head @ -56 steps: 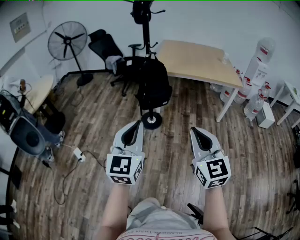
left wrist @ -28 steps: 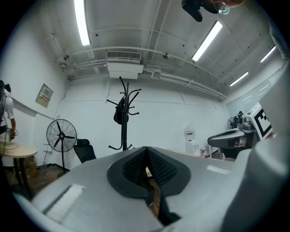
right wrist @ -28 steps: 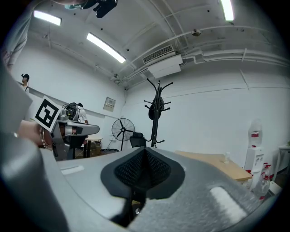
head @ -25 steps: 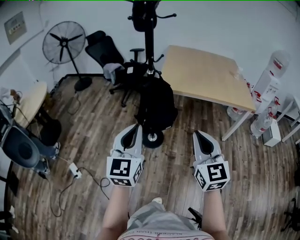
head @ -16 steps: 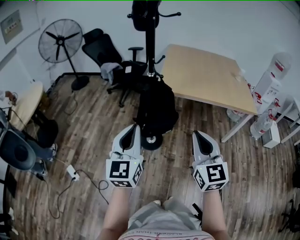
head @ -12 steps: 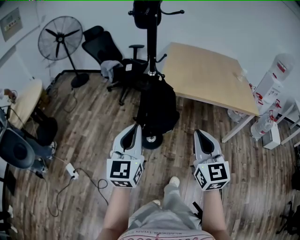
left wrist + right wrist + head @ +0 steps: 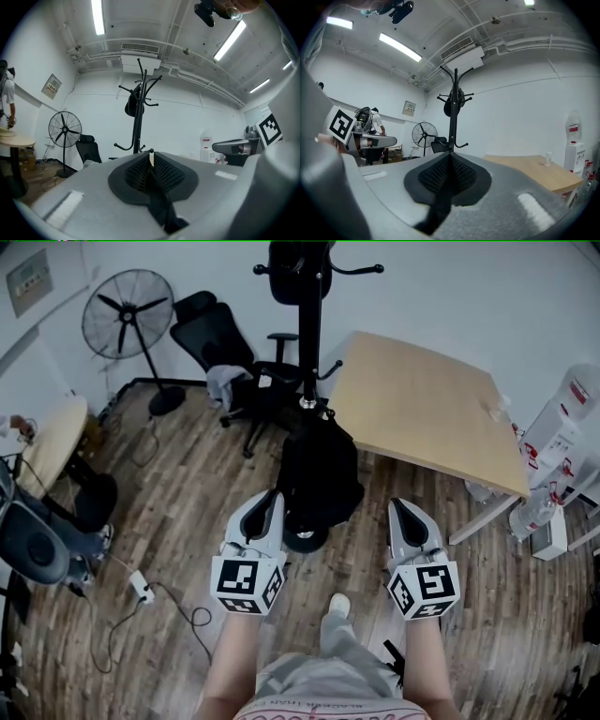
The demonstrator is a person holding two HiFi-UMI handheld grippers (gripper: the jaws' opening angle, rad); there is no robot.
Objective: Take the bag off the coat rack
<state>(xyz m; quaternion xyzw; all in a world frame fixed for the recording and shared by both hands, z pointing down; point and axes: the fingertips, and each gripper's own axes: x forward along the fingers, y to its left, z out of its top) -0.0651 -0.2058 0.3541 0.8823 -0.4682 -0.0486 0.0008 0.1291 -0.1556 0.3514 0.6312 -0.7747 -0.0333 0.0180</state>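
A black coat rack (image 7: 314,334) stands straight ahead of me on a round base (image 7: 302,540). A black backpack (image 7: 319,474) hangs low on its pole, and a smaller dark item (image 7: 292,261) hangs at the top. My left gripper (image 7: 273,497) points at the backpack's left side, a short way from it. Its jaws are opening by a thin slit, with nothing between them (image 7: 151,157). My right gripper (image 7: 397,506) is held level to the right of the backpack, shut and empty (image 7: 450,157). In both gripper views the rack (image 7: 138,117) (image 7: 452,117) rises ahead, and the backpack is hidden.
A wooden table (image 7: 422,399) stands right of the rack. An office chair (image 7: 220,343) and a standing fan (image 7: 122,324) are behind it on the left. Water bottles (image 7: 562,427) stand far right. A cable and power strip (image 7: 141,587) lie on the floor at left, beside a round table (image 7: 47,442).
I have walked closer to the coat rack, so the rack and backpack now sit nearer and larger. A foot has stepped forward. Both grippers keep their pose in front of me.
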